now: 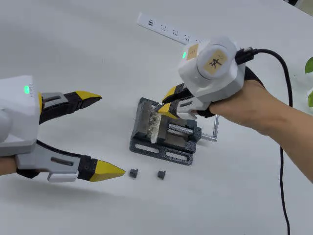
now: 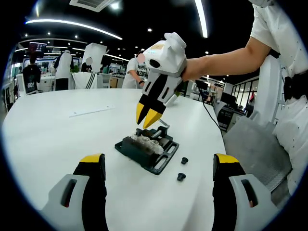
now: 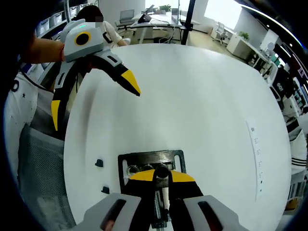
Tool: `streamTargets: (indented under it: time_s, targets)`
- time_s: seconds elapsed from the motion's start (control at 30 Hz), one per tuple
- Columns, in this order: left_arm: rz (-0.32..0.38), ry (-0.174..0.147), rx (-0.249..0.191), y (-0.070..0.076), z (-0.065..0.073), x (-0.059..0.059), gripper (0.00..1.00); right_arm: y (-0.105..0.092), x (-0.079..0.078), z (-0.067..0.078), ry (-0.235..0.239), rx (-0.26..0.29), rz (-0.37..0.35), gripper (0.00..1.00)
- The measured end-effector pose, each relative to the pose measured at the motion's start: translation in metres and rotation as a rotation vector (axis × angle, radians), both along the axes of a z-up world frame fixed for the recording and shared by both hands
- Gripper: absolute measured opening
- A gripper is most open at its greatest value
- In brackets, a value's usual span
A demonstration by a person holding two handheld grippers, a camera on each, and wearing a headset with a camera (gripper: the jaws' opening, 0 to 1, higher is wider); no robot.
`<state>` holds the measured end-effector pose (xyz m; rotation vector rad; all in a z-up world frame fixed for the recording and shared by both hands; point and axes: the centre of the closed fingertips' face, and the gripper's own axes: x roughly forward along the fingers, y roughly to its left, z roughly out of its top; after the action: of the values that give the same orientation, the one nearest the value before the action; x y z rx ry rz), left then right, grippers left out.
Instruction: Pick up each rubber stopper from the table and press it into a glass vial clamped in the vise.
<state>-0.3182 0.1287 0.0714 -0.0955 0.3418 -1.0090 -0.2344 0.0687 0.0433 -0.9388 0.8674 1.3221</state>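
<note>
A dark vise [image 1: 146, 147] stands mid-table with clear glass vials [image 1: 153, 125] clamped in its jaws. My right gripper [image 1: 167, 103] hangs just above the vials, shut on a dark rubber stopper [image 3: 161, 171] pinched between its yellow tips. Two more stoppers [image 1: 133, 173] [image 1: 161, 174] lie on the table in front of the vise. My left gripper [image 1: 100, 133] is held wide open to the left of the vise, with nothing between its fingers. In the left gripper view the vise [image 2: 159, 166] sits ahead, with the right gripper [image 2: 149, 114] over it and the loose stoppers [image 2: 184, 160] beside it.
A white power strip [image 1: 168, 30] lies at the back of the white table. The vise handle [image 1: 215, 129] sticks out to the right. A black cable [image 1: 283, 98] trails from the right gripper along the table's right side. A green leaf [image 1: 309, 66] shows at the right edge.
</note>
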Motion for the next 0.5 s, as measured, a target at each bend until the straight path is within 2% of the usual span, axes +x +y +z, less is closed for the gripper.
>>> streamTargets:
  time_s: [0.1,0.5]
  targets:
    - [-0.003,-0.001,0.001,-0.0006,0.0005,-0.0001,0.92,-0.003,0.0029,-0.0009,-0.004,0.007,-0.008,0.0]
    - [-0.016,0.0,0.005,-0.0025,0.0008,-0.0001,0.92,0.0011,-0.0001,-0.0079,0.018,0.016,0.003,0.0]
